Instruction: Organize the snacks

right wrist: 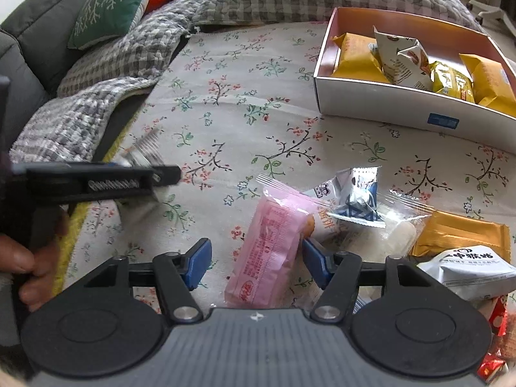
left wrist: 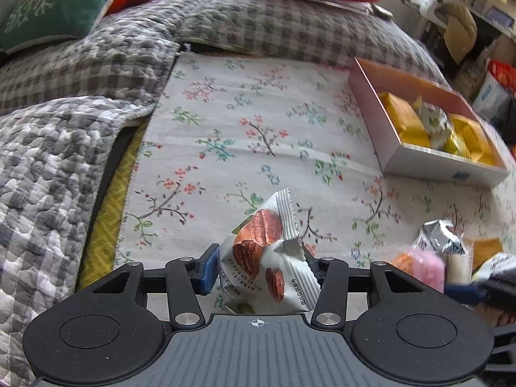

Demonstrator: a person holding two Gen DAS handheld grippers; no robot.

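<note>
Nearest, the left gripper (left wrist: 261,271) is clamped on a nut packet (left wrist: 267,258) lifted off the floral cloth (left wrist: 225,129), its long axis running up and away from the fingers. Beside it, the right gripper (right wrist: 256,258) stands spread around a pink packet (right wrist: 271,248) lying lengthwise between the pads (one pad touching, not squeezing, I judge). Farther off to the right sits the box (right wrist: 380,101), already holding yellow packets (right wrist: 358,58); the left load must travel far and right.

A green cushion (right wrist: 109,3) lies on grey checked quilts (left wrist: 61,148) beside floral cloth (left wrist: 245,122).
</note>
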